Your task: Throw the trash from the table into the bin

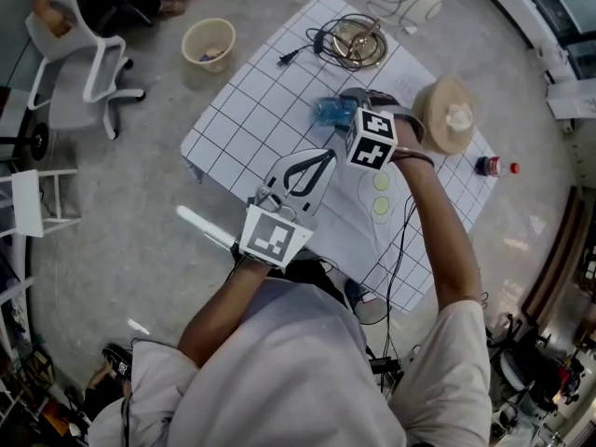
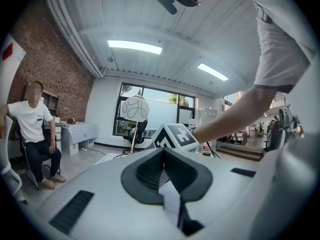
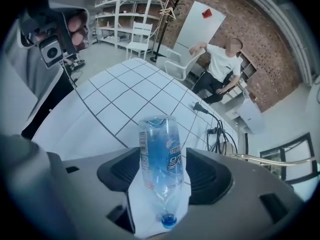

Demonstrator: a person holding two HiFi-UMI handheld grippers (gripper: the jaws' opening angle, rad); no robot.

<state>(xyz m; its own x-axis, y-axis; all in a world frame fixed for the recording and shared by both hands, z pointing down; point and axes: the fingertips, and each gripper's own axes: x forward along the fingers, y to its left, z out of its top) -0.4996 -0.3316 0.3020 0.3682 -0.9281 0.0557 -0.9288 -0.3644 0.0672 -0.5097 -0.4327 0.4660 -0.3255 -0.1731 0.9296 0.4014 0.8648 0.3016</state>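
Bottle (image 3: pixel 159 151) (clear plastic, blue cap) lies between parted right tongs (image 3: pixel 164 174).

clear glossy plastic bottle (image 3: pixel 160 154), matt white table cover (image 3: pixel 115 99)

Black plug lead (image 1: pixel 293 56) near far edge of table (image 1: pixel 233 119). Cable coil (image 1: pixel 354 43) just beside it, at far corner. Tan round hat-like thing (image 1: pixel 447 115) at right edge. Small red-capped bottle (image 1: pixel 494 167) on floor beyond that edge. White chair (image 1: pixel 88 68) on floor, well apart from table. Seated person (image 3: pixel 222 66) near brick wall (image 3: pixel 260 39).
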